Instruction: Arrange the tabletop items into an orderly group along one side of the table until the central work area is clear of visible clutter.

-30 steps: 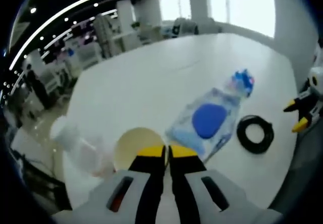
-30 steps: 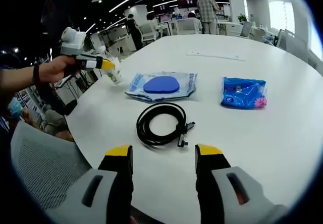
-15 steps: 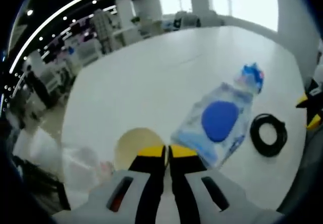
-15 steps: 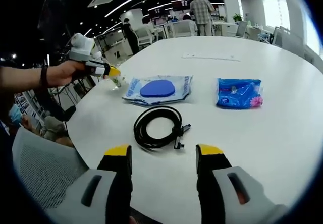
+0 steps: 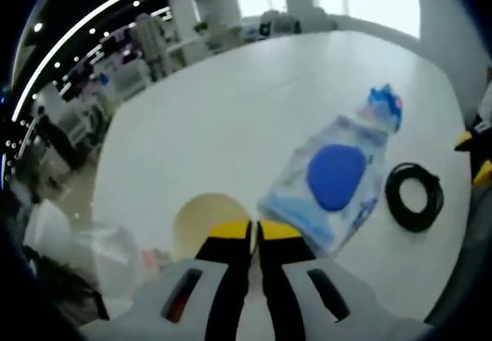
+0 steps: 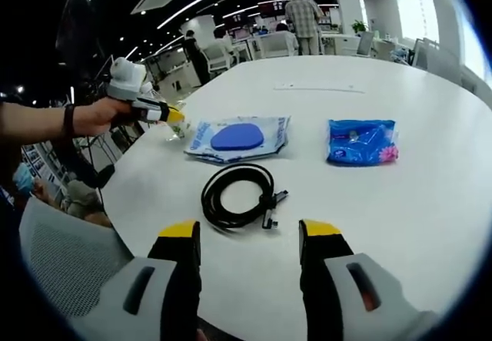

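Your left gripper (image 5: 254,230) sits at the bottom centre of the left gripper view with its yellow-tipped jaws pressed together on the rim of a cup (image 5: 201,222), whose pale round mouth shows just left of the tips. In the right gripper view the same gripper (image 6: 175,114) appears at the upper left, held in your hand (image 6: 100,115), its tip at the cup (image 6: 180,127) by the table's (image 6: 430,203) edge.

Your right gripper (image 6: 250,233) rises from the bottom of its own view with its jaws wide apart and nothing between them. Just above them, at centre, lies a coiled black cable (image 6: 237,196). Beyond it, upper centre, is a clear bag with a blue pad (image 6: 237,137) inside, and to its right, apart from it, a blue packet (image 6: 360,141).

In the left gripper view the bag (image 5: 330,181) lies right of centre, the cable (image 5: 414,196) near it at the right, and the packet (image 5: 386,104) at the bag's far end, toward the upper right. A blurred clear plastic thing (image 5: 100,249) sits at the lower left; you cannot tell what it is.
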Tool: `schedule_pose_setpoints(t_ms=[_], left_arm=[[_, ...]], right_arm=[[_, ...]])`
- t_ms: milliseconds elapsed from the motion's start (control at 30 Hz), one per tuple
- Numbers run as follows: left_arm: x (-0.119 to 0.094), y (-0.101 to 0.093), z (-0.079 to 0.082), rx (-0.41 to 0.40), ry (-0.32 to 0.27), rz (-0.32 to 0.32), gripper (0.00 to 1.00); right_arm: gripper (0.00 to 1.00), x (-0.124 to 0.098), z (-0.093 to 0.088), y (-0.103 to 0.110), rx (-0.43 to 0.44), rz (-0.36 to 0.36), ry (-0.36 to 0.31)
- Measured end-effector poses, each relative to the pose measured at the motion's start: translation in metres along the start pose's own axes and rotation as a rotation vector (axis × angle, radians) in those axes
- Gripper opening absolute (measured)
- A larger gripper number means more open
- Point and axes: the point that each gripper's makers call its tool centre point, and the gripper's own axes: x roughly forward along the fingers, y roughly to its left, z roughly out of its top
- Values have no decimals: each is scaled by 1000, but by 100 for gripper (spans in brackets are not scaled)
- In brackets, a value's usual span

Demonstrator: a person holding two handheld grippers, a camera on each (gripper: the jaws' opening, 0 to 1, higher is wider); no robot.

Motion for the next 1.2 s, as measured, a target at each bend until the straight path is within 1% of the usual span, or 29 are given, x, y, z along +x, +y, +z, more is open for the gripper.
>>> schedule_pose_setpoints(t_ms=[167, 300, 367, 533, 700, 900, 1000, 1133, 1200], left_arm=[[0, -1, -2, 5, 12, -12, 7], [-1, 1, -1, -3, 6, -9, 10], [-2, 2, 0, 0, 4, -5, 12], [-10, 4, 4, -10, -12, 1, 18], [-25, 8, 8, -19, -47, 12, 22], [-50, 13, 4, -49, -86, 26, 25], [-63, 13, 0, -73, -103, 33, 25], [-73, 10, -8, -112, -112, 31, 27], [-79, 7, -11, -155, -123, 24, 29]], right_arm=[[51, 1, 0, 0, -1, 5, 1], [51, 1, 0, 1, -5, 9, 2], [51, 1, 0, 1, -5, 10, 3], [51, 2, -1, 1, -8, 14, 4], [51, 3, -1, 3, -15, 22, 6], [51, 3, -2, 6, -28, 30, 12], [51, 4, -2, 7, -31, 33, 11], [51, 5, -3, 10, -41, 41, 17], [51, 5, -3, 11, -42, 44, 18]])
